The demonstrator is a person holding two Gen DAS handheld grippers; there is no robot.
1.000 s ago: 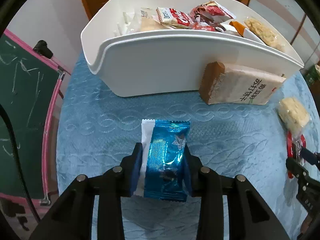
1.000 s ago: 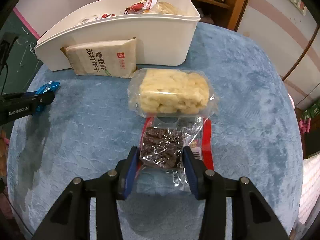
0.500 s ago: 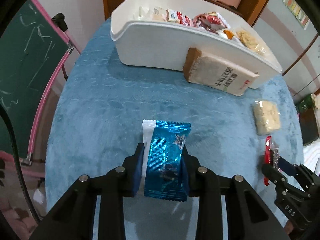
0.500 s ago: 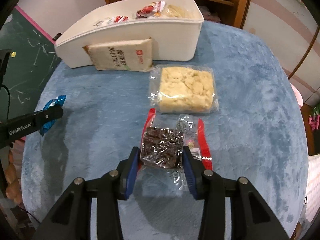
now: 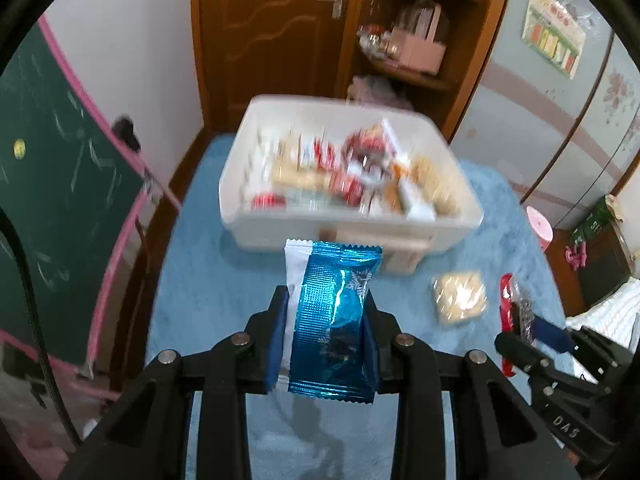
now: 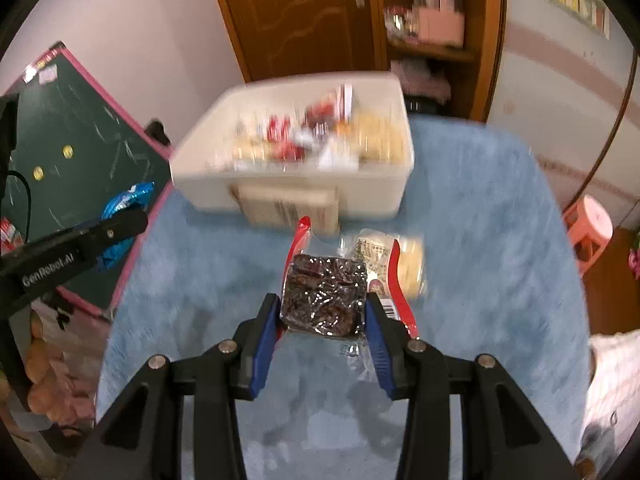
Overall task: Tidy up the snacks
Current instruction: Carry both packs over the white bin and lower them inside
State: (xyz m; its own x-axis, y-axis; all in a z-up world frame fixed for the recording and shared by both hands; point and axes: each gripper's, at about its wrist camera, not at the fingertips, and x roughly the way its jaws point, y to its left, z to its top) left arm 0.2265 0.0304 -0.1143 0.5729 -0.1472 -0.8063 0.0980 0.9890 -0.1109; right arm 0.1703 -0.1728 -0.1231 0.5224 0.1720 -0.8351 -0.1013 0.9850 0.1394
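Observation:
My left gripper (image 5: 326, 332) is shut on a shiny blue snack packet (image 5: 334, 320) with a white packet behind it, held high above the blue tablecloth (image 5: 208, 280). My right gripper (image 6: 322, 316) is shut on a clear, red-edged packet of dark snack (image 6: 324, 298), also lifted. The white bin (image 5: 344, 236) full of snacks stands beyond both and shows in the right wrist view (image 6: 296, 184) too. A tan cracker pack (image 6: 288, 210) leans on its front wall. A pale rice-crisp pack (image 5: 460, 296) lies on the cloth.
A green chalkboard with a pink frame (image 5: 52, 184) stands at the table's left edge. A wooden door and shelf (image 5: 404, 40) are behind the bin. A pink stool (image 6: 588, 228) stands off the right edge.
Both grippers have risen and pulled back with their packets, so the bin looks farther and I see down into it. The dark snack packet has left the cloth.

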